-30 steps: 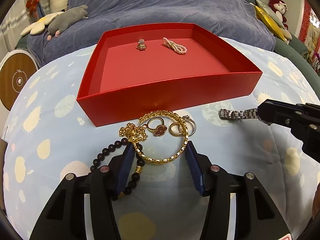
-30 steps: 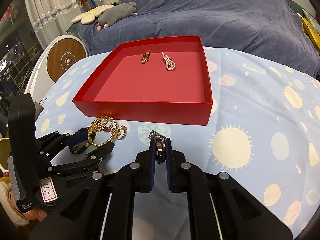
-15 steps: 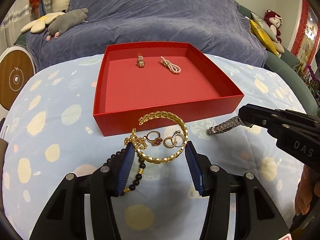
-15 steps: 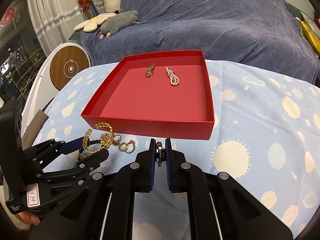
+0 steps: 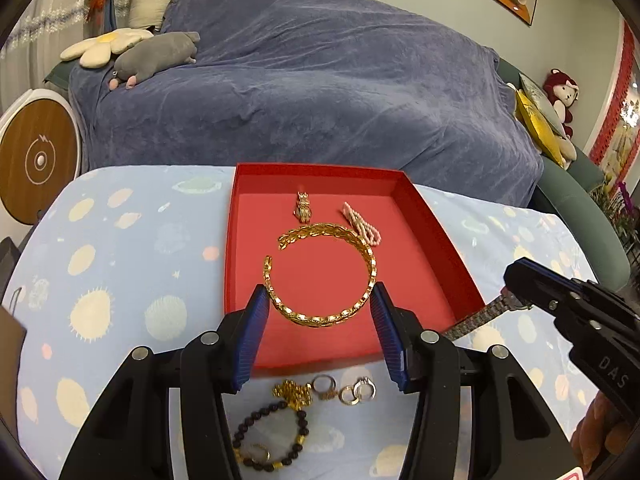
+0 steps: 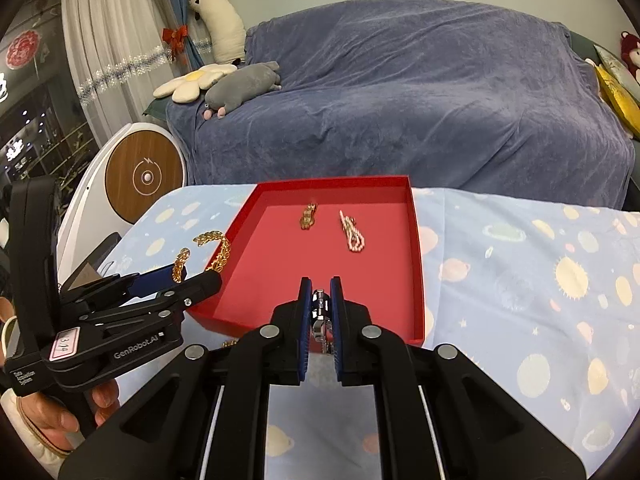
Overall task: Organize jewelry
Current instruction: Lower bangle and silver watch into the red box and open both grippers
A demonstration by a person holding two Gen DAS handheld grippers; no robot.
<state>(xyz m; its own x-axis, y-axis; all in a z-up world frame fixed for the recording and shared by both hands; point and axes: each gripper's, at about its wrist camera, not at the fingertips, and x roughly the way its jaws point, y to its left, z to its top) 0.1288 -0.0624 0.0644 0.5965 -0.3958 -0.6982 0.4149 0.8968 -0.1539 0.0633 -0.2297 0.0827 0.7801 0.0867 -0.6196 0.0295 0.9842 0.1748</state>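
Note:
My left gripper [image 5: 318, 300] is shut on a gold chain bangle [image 5: 362, 248] and holds it above the near part of the red tray [image 5: 230, 240]. The bangle also shows in the right wrist view [image 6: 220, 252]. My right gripper [image 6: 320, 292] is shut on a silver watch band [image 6: 320, 316], which hangs over the tray's near right corner [image 5: 476, 318]. A small gold piece [image 5: 303, 207] and a pearl piece [image 5: 362, 227] lie at the tray's far end. Rings [image 5: 356, 390], a gold chain [image 5: 294, 394] and a dark bead bracelet [image 5: 272, 436] lie on the cloth before the tray.
The table has a light blue cloth with sun and planet print [image 6: 540, 280]. A blue-covered sofa [image 5: 320, 80] with plush toys stands behind it. A round wooden-faced object [image 6: 146, 178] stands at the left.
Both grippers have risen and moved forward over the tray's near edge. The bangle has left the cloth in my left gripper; the watch band has lifted with my right.

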